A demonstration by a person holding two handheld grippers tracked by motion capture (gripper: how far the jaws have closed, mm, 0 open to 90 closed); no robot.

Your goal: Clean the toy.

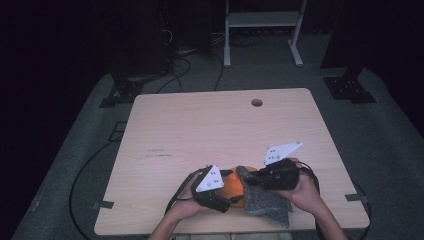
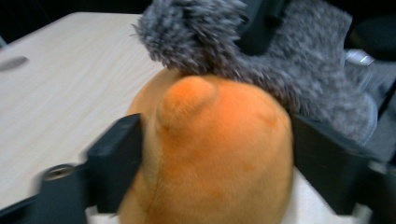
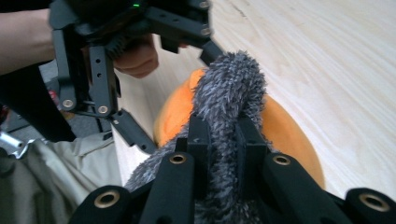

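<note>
A round orange plush toy (image 1: 231, 186) lies near the front edge of the wooden table (image 1: 200, 125). My left gripper (image 1: 233, 188) is shut on it, one jaw pressing each side; in the left gripper view the orange plush toy (image 2: 215, 158) bulges between those jaws. A grey fuzzy cloth (image 1: 267, 202) drapes over the toy's right side and down onto the table. My right gripper (image 1: 248, 176) comes in from the right, shut on a raised fold of that cloth. In the right gripper view the grey cloth (image 3: 231, 88) is pinched between the jaws of my right gripper (image 3: 224, 135), over the toy (image 3: 287, 135).
A round cable hole (image 1: 257, 102) sits near the table's far edge. Behind the table stand a white metal frame (image 1: 262, 20) and dark stands, with cables on the grey floor. Both forearms enter from the bottom edge.
</note>
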